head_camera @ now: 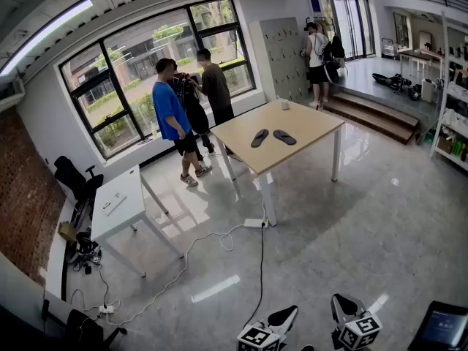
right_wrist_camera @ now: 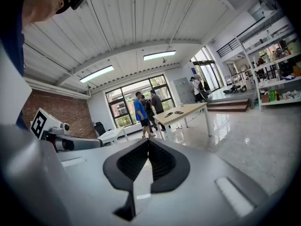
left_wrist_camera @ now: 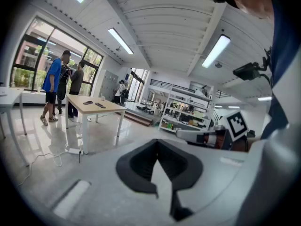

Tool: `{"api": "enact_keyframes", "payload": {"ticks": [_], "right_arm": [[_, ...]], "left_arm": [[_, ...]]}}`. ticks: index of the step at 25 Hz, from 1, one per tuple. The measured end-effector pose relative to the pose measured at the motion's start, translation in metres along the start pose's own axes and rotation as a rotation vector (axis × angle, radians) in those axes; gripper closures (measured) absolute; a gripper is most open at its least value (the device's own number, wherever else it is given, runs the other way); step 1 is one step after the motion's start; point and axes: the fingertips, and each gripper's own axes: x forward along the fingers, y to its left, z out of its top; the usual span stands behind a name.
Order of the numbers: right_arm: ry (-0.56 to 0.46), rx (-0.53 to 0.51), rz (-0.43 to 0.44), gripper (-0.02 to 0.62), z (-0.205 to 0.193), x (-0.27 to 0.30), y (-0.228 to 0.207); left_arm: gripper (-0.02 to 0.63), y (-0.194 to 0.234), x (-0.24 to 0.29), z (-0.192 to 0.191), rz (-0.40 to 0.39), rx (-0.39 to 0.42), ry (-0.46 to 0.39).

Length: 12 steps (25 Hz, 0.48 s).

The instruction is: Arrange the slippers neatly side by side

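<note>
office chair: black office chair (head_camera: pixel 75 179) at far left, by the brick wall.
white desk: the white desk (head_camera: pixel 117 203) stands just right of the chair, with small items on top that are too small to tell.
cable: a white cable (head_camera: pixel 191 248) runs across the floor to a power strip (head_camera: pixel 254 223) at the wooden table's near leg.
people: two people (head_camera: pixel 183 112) stand at the window (head_camera: pixel 131 79), just behind the table's left end.
wooden table: the wooden table (head_camera: pixel 307 123) sits mid-room, well apart from you.
left slipper: the dark left slipper (head_camera: pixel 259 138) lies flat on the table top, near the middle.
right slipper: the right slipper (head_camera: pixel 284 137) is just beside it, not touching. The pair is splayed, far ends closer than near ends, so not parallel.
cup: a small pale cup (head_camera: pixel 284 104) sits at the table's far edge.
third person: a third person (head_camera: pixel 316 53) stands by the lockers, past the table.
steps: the steps (head_camera: pixel 373 117) are right of the table, and shelving (head_camera: pixel 453 119) is at the right edge.
left gripper: your left gripper (head_camera: pixel 284 316) (left_wrist_camera: pixel 159 147) is low over the floor with its fingers pressed together and nothing between them.
right gripper: your right gripper (head_camera: pixel 342 307) (right_wrist_camera: pixel 148 142) is just beside the left one, also closed on nothing.
screen: a dark screen (head_camera: pixel 442 327) shows in the bottom right corner.
</note>
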Motion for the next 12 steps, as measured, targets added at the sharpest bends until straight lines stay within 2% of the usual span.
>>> {"api": "enact_keyframes", "payload": {"ticks": [5,12], "right_arm": [[0.024,0.005,0.028,0.584,-0.005,0.006,-0.010],[0.073,-0.015,0.044,0.584,-0.012,0.024,-0.013]], "left_arm": [[0.603,-0.006,0.016,0.010,0.014,0.030,-0.002],[0.603,0.010,0.038,0.008,0.017,0.001,-0.001]]}}
